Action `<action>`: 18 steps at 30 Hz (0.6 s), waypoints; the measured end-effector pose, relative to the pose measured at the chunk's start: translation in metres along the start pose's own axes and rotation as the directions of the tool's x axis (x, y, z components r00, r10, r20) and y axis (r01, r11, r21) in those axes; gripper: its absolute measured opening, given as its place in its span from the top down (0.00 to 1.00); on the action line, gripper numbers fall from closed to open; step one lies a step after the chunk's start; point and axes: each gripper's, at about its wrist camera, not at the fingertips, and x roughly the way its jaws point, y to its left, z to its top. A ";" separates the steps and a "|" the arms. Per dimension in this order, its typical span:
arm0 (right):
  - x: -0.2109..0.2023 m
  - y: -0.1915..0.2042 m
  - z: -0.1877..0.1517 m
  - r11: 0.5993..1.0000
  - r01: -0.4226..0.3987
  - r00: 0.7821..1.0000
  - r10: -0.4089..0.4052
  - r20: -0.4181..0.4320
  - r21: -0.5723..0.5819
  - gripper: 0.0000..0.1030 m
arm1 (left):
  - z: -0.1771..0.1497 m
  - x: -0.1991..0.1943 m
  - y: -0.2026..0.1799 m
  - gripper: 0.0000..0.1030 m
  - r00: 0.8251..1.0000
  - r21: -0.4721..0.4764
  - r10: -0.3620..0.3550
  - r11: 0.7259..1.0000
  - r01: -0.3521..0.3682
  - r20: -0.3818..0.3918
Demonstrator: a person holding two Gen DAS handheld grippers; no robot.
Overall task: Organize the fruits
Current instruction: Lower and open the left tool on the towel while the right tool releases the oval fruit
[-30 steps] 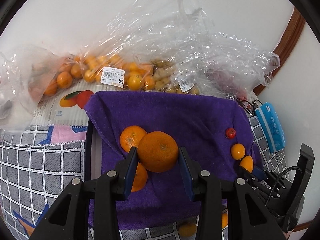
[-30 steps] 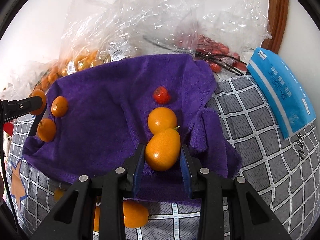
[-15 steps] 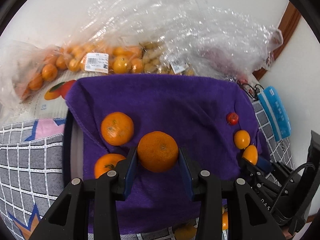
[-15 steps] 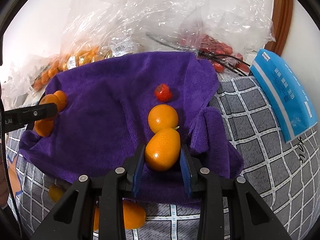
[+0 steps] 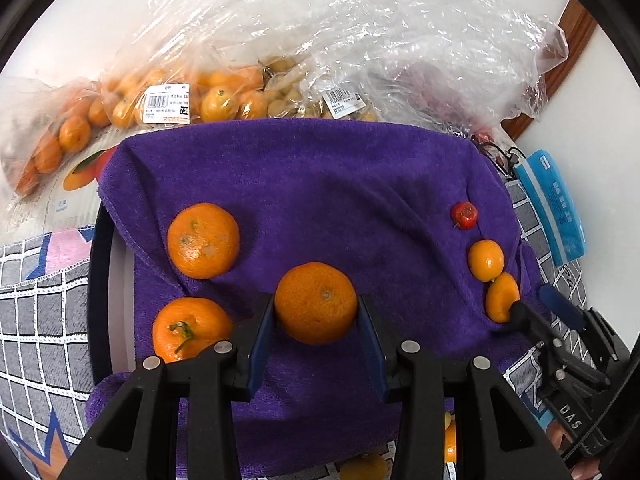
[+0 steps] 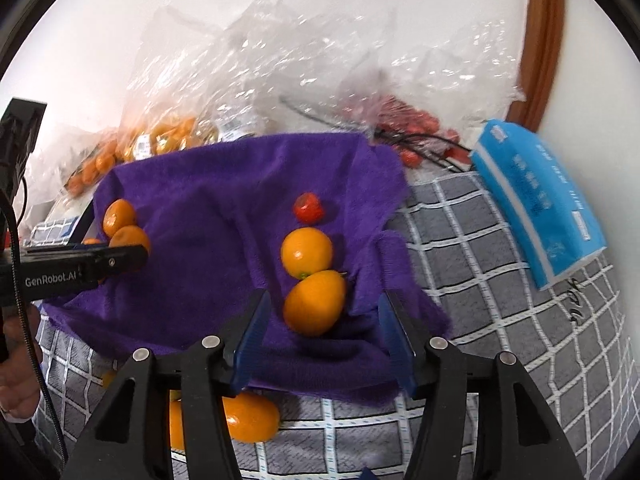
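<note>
A purple towel (image 5: 320, 184) (image 6: 208, 216) lies spread over a checked cloth. My left gripper (image 5: 316, 312) is shut on a mandarin (image 5: 316, 302) just above the towel, beside two other mandarins (image 5: 203, 240) (image 5: 188, 328). My right gripper (image 6: 324, 312) has its jaws opening; an oval kumquat (image 6: 314, 302) rests on the towel between them, clear of both pads. It touches a rounder kumquat (image 6: 307, 252), and a small red tomato (image 6: 308, 207) lies just beyond. In the left wrist view these kumquats (image 5: 486, 260) (image 5: 502, 296) and the tomato (image 5: 464, 215) line the towel's right edge.
Crumpled clear plastic bags (image 5: 360, 40) holding mandarins (image 5: 216, 104) and red tomatoes (image 6: 408, 124) pile against the white wall. A blue tissue pack (image 6: 536, 204) lies at the right. Loose kumquats (image 6: 248, 416) sit on the checked cloth (image 6: 500, 280) by the towel's near edge. A hand (image 6: 16, 380) shows at the left.
My right gripper's jaws have spread off the oval kumquat, which now rests on the towel. My left gripper has come down over the towel with its mandarin, the two other mandarins now off to its left.
</note>
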 end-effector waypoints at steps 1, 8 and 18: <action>-0.002 -0.002 0.000 1.000 -0.002 1.000 0.002 0.006 0.010 0.46 | 0.000 0.001 -0.001 0.62 1.000 0.002 0.002 1.000 -0.002 -0.005; -0.017 -0.014 -0.004 0.999 0.012 1.000 -0.013 0.020 0.046 0.47 | -0.002 -0.009 -0.004 0.61 1.000 -0.004 -0.016 1.000 0.016 0.001; -0.033 0.001 -0.026 0.996 -0.090 0.996 0.090 -0.022 0.014 0.49 | -0.011 -0.059 -0.004 0.52 0.992 -0.005 0.003 1.000 -0.002 0.123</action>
